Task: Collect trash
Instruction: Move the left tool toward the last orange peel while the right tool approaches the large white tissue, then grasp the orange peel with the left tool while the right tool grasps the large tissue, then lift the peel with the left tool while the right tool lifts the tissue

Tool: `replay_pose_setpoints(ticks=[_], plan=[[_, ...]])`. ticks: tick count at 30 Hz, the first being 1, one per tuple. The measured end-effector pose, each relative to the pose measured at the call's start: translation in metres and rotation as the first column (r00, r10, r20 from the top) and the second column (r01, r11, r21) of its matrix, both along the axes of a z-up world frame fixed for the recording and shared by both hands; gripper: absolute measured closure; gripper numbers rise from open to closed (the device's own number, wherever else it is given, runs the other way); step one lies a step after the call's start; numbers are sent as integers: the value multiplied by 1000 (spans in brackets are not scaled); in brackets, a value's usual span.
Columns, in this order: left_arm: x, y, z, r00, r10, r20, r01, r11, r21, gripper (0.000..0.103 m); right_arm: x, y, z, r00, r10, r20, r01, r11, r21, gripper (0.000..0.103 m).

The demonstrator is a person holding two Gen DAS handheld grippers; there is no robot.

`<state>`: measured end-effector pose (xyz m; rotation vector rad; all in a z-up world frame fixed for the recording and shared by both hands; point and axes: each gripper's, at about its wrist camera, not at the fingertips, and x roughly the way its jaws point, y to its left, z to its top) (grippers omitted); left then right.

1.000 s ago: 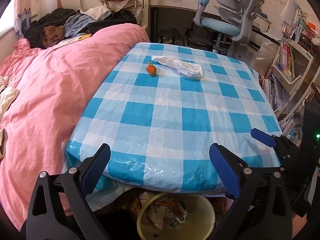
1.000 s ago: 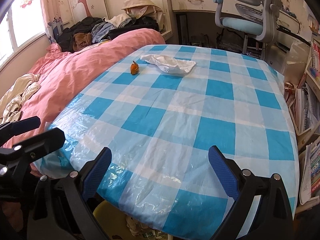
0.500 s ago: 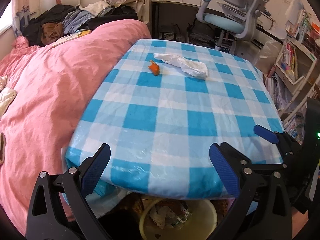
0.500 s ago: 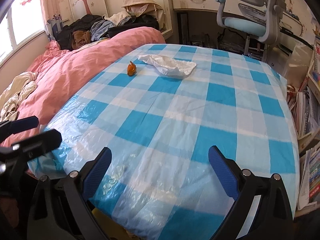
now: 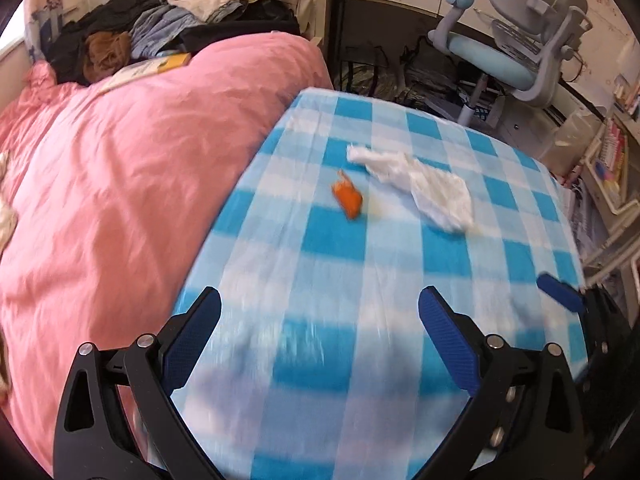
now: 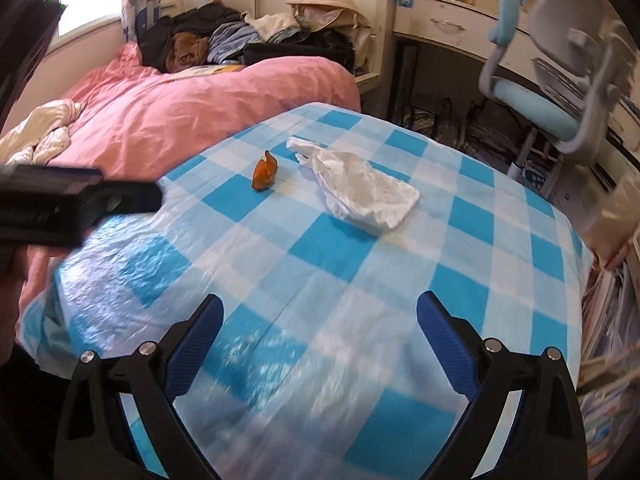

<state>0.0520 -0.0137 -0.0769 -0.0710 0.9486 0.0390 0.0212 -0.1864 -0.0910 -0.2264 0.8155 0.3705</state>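
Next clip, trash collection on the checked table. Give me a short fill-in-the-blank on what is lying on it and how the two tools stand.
1. Two pieces of trash lie on the checked tablecloth: a crumpled white tissue and a small ____ scrap.
2. The scrap lies on the side of the tissue nearer the ____ bedcover.
3. The left tool and right tool both have their jaws ____ and hold nothing.
4. Beyond the table stands a grey and light ____ desk chair.

Missing words: orange; pink; open; blue

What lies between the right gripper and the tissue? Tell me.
Only bare checked tablecloth lies between the open right gripper and the tissue; the right wrist view shows it.
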Motion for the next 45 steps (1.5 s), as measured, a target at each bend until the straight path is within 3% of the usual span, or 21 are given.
replay_pose_setpoints(ticks=[5,12,16,21,22,24,25,26,27,30,35,43,44,45], plan=[[50,-4,-12,1000,12,1,-12,999,-31,8,20,7,-5,1000,8,-3,-8,1000,-12,10],[100,-21,-33,1000,10,-21,-10,1000,0,8,56,13,-10,1000,8,12,-8,1000,-11,10],[118,-15,-49,997,38,-67,-38,999,-4,14,77,16,-16,1000,4,-5,-4,1000,-7,13],[128,-9,-61,996,25,-88,-27,1000,-15,27,97,17,-24,999,9,-54,-9,1000,2,33],[130,-9,-64,996,17,-87,-18,1000,-15,36,99,17,-25,998,12,-61,-11,1000,4,38],[130,-10,-63,998,2,-67,-2,1000,3,57,102,18,-27,996,25,-84,-25,1000,2,60],[131,-11,-62,998,-14,-65,14,1000,11,74,101,18,-27,996,27,-86,-27,1000,0,65],[131,-11,-62,997,-25,-68,26,1000,1,80,101,17,-26,995,30,-91,-31,1000,-5,75],[130,-10,-61,997,-35,-71,34,999,-27,81,100,17,-24,995,29,-97,-30,999,-14,87],[124,-10,-59,994,-72,-78,67,995,-68,86,95,12,-21,994,18,-108,-19,1000,-7,94],[91,-17,-38,984,-171,-43,166,980,-106,86,52,-5,-2,993,2,-116,-2,1000,-5,95],[33,-27,-24,959,-278,-52,272,957,-98,86,-20,-37,-6,970,-22,-241,19,1000,-16,95],[26,-29,-24,956,-288,-60,281,955,-97,86,-30,-40,-5,970,-28,-240,27,1000,-7,90],[19,-30,-26,952,-297,-71,290,952,-96,86,-36,-42,-5,970,-28,-240,30,1000,4,73]])
